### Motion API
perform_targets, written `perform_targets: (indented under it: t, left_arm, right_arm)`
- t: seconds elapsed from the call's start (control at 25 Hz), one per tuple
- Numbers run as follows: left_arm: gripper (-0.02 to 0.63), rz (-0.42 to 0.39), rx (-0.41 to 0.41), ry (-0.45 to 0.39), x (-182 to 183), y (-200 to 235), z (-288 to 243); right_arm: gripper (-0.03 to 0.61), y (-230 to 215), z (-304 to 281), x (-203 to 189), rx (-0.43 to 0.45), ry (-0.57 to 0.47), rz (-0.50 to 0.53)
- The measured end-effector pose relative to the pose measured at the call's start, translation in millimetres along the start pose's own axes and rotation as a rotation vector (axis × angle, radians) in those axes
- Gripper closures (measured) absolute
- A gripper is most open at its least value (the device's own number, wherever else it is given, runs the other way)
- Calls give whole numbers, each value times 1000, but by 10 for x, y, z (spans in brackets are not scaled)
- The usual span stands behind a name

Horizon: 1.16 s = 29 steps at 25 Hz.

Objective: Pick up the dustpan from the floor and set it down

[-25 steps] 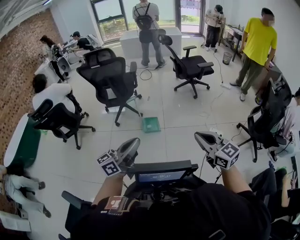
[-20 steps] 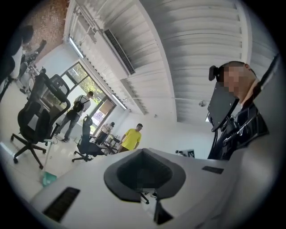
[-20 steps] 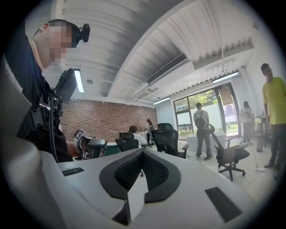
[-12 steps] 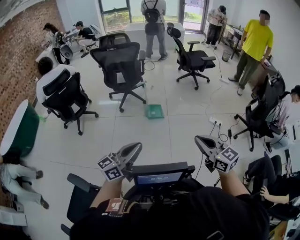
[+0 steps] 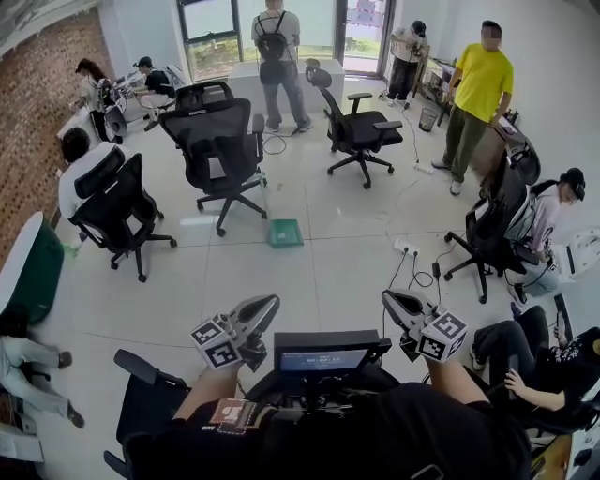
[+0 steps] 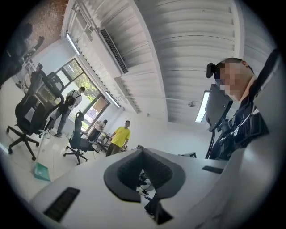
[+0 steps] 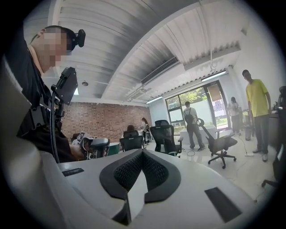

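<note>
The floor (image 5: 337, 272) is pale glossy tile, open in the middle and crowded round its edges. A brick wall (image 5: 42, 94) runs along the left edge and tall windows (image 5: 211, 28) close the far edge. Black mesh office chairs stand about: one (image 5: 217, 141) toward the far left and another (image 5: 352, 127) toward the far right. A third (image 5: 112, 202) is at the left edge with a person seated in it. A person with a backpack (image 5: 275, 47) stands at a white counter (image 5: 246, 77) by the windows. A person in a yellow shirt (image 5: 478, 89) stands near the far right corner. A power strip (image 5: 405, 247) with trailing cables lies on the tiles toward the right edge.

The green dustpan (image 5: 285, 232) lies flat on the floor near the middle, just in front of the far-left chair's wheeled base. It is well apart from both grippers.

A small waste bin (image 5: 428, 118) stands at the far right corner beside the person in yellow (its contents cannot be made out).

At the near edge the left gripper (image 5: 272, 302) and the right gripper (image 5: 388, 297) are held above the floor, either side of a small screen (image 5: 323, 357). Both point toward the far edge. Each has its jaws clenched together with nothing between them.
</note>
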<state>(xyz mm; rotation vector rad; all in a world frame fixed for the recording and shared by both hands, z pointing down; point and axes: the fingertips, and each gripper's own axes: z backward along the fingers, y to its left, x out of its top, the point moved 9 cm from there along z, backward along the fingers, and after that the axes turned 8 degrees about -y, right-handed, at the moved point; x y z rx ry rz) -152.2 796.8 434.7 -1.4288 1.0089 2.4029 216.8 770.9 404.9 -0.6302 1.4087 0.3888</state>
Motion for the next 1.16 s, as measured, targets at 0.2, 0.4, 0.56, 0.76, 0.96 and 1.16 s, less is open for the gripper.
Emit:
perform_targets:
  t: [0.2,0.4,0.56,0.76,0.96,1.16]
  left_arm:
    - [601,23,-26,16,-721,-696,-627]
    - [601,22,-47,28,-1025,-1115,-952]
    - [601,4,-33,28,-1067,-1284,-984]
    - [601,-19,-15,-1,-1016,-1394,-866]
    - [601,-21,-9,1,-998,-1397,-732]
    - [601,-14,-15,21,-999,-1327,-606]
  right_arm:
    - [569,-374,1023,-117,2,-4,-24]
    - [569,-569,1503,-91,10,-18,-16]
    - [569,-601,1631,-21,32,-28,-3]
    - [571,-531,1679,85,55,-40,25]
    - [569,-422,1638,64,66,-52,39]
    - [569,-310,1536,-47,71,-52,31]
